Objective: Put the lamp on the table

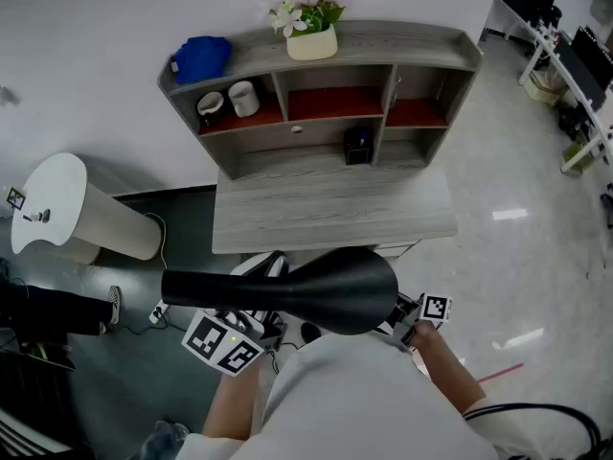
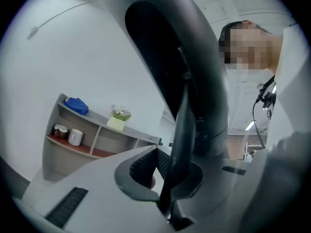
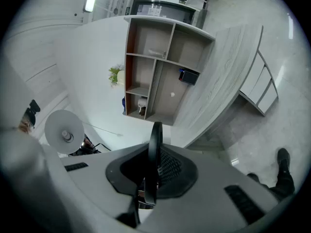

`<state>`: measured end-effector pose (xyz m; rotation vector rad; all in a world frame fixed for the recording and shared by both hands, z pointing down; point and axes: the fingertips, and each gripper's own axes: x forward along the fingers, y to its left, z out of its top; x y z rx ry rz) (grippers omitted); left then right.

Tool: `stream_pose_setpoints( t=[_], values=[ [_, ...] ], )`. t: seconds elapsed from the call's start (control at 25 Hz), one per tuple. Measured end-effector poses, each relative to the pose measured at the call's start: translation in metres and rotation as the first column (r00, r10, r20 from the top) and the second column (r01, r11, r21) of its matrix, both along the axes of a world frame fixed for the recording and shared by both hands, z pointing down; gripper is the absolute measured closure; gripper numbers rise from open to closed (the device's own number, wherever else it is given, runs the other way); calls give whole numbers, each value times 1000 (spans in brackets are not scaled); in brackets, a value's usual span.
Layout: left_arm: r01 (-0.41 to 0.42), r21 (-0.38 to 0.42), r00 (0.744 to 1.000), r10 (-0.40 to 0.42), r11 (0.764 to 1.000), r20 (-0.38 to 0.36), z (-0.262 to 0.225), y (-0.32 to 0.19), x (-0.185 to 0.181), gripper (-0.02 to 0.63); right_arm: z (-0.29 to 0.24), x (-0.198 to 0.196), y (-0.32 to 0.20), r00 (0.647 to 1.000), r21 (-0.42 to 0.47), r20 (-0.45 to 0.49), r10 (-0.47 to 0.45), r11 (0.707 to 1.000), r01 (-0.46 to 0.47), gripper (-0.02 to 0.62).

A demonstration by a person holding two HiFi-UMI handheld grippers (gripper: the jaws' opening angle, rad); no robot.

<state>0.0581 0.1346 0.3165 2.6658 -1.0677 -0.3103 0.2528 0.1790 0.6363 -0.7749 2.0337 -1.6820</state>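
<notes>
left claw [image 2: 170,181] is clenched on a thin black edge of the lamp [image 1: 306,290], with both ribbed pads pressed against it. in the left gripper view the dark body of the lamp rises large above the jaws. right claw [image 3: 151,174] is also clenched, and it grasps a thin black rim of the same lamp, which stands on edge between its jaws.

in the head view the lamp lies about level in the air, just in front of the near edge of the table [image 1: 335,214]. it is not on the table. its wide end points to the right and its narrow end to the left. the person's forearms [image 1: 450,367] come up from the bottom of this view, one claw at each end of the lamp.

the table is of grey wood and its top is bare near the front. at the back of the table stands a grey shelf unit [image 1: 412,38]. on top of this unit are a pot of flowers [image 1: 312,38] and, to the left of it, a blue bundle [image 1: 201,57]. two cups [image 1: 243,97] stand in its left compartment, and a small black box [image 1: 357,146] stands lower, near the middle. to the left of the table, on the floor, is a white round stand [image 1: 57,204].
</notes>
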Motion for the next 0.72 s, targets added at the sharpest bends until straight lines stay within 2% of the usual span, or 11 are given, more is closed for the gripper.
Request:
stream_pose_setpoints(
  t=[0.72],
  values=[
    [-4,3,1000,4,1000,4,-2,-2,0,600,-3,0,-2,1000,11,3,-11,1000,11,563]
  ],
)
